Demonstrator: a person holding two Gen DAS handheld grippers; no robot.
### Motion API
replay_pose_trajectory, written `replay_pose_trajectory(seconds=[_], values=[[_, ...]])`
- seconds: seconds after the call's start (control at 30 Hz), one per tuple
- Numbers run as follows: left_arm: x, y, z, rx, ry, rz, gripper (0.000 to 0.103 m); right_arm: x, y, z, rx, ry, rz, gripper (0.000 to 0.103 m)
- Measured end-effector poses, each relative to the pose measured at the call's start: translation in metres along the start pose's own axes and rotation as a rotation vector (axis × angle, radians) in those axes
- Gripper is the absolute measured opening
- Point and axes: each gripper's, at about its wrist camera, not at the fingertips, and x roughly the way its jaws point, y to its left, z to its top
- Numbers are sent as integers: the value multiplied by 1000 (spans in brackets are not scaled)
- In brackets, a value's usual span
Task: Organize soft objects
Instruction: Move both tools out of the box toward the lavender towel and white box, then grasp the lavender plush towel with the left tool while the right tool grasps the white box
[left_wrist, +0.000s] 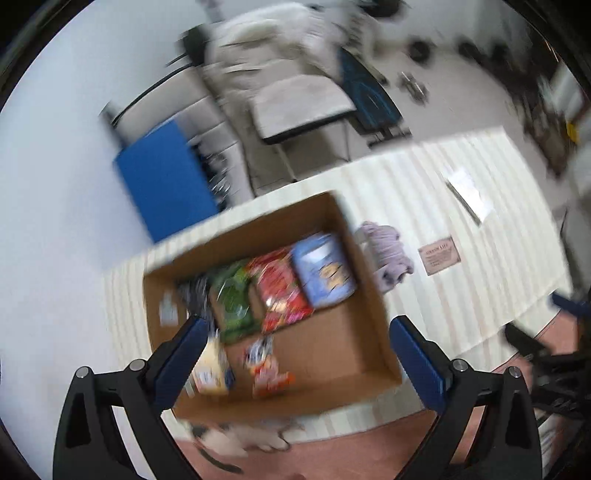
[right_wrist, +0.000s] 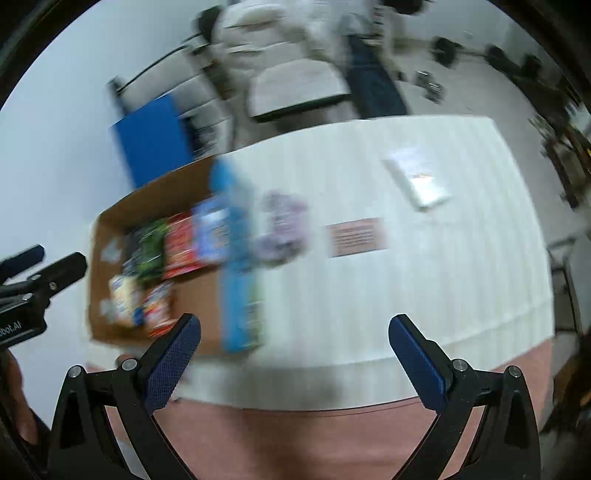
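Note:
An open cardboard box (left_wrist: 332, 343) sits on a white striped table (left_wrist: 461, 236) and holds several snack packets: a blue one (left_wrist: 325, 269), a red one (left_wrist: 284, 291) and a green one (left_wrist: 232, 302). A lilac soft cloth bundle (left_wrist: 388, 254) lies on the table just right of the box; it also shows in the right wrist view (right_wrist: 282, 229). My left gripper (left_wrist: 295, 328) is open and empty above the box. My right gripper (right_wrist: 295, 328) is open and empty over the table's near edge, right of the box (right_wrist: 192, 295). Both views are motion-blurred.
A brown label card (right_wrist: 356, 236) and a flat white packet (right_wrist: 419, 181) lie on the table to the right. A blue panel (left_wrist: 166, 184), a chair (left_wrist: 299, 103) and clutter stand behind the table. A white soft thing (left_wrist: 243, 435) lies at the near table edge.

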Motion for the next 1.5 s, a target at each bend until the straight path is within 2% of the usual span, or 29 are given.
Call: replay_pose_trajectory(seconds=[0.07, 0.13, 0.17, 0.3, 0.37, 0.43, 0.47, 0.63, 0.77, 0.8, 0.83, 0.9, 0.97, 1.0, 1.03, 1.1, 1.17, 1.3, 1.37, 1.43, 1.5], values=[[20, -32, 30, 107, 53, 16, 101, 4, -33, 11, 35, 7, -29, 103], [53, -64, 59, 220, 147, 17, 101, 13, -70, 22, 65, 23, -64, 103], [65, -72, 68, 235, 181, 15, 101, 19, -84, 27, 76, 29, -74, 103], [141, -101, 101, 257, 419, -7, 101, 44, -133, 49, 93, 74, -108, 103], [166, -112, 107, 274, 487, -1, 101, 55, -149, 59, 92, 97, -122, 103], [180, -130, 111, 342, 491, 56, 101, 62, -163, 68, 79, 110, -128, 103], [190, -140, 111, 370, 521, 60, 101, 65, -167, 71, 72, 115, -136, 103], [222, -166, 101, 422, 630, 59, 101, 82, -181, 86, 53, 138, -129, 103], [248, -167, 91, 409, 717, 89, 101, 101, -183, 99, 37, 158, -108, 103], [253, -167, 87, 396, 723, 89, 99, 106, -182, 103, 27, 161, -106, 103], [255, -165, 87, 372, 720, 85, 88, 113, -181, 109, 14, 168, -105, 103], [255, -170, 80, 311, 712, 12, 75, 127, -180, 121, -4, 178, -113, 103], [253, -175, 75, 253, 684, -30, 69, 143, -177, 137, -26, 183, -122, 103], [251, -178, 72, 207, 663, -57, 55, 150, -176, 145, -36, 191, -133, 103], [250, -179, 70, 173, 660, -75, 49, 158, -174, 153, -46, 197, -144, 103], [248, -181, 67, 96, 642, -120, 46, 171, -170, 168, -69, 208, -154, 103], [245, -182, 65, 46, 620, -131, 41, 185, -165, 181, -86, 234, -160, 103], [246, -176, 59, -52, 610, -176, 41, 203, -156, 193, -96, 275, -146, 101], [248, -173, 54, -89, 614, -195, 41, 211, -151, 193, -108, 293, -147, 96], [250, -166, 50, -138, 619, -228, 41, 220, -146, 192, -128, 320, -161, 81], [250, -154, 46, -179, 608, -243, 42, 225, -140, 189, -163, 326, -203, 78]])
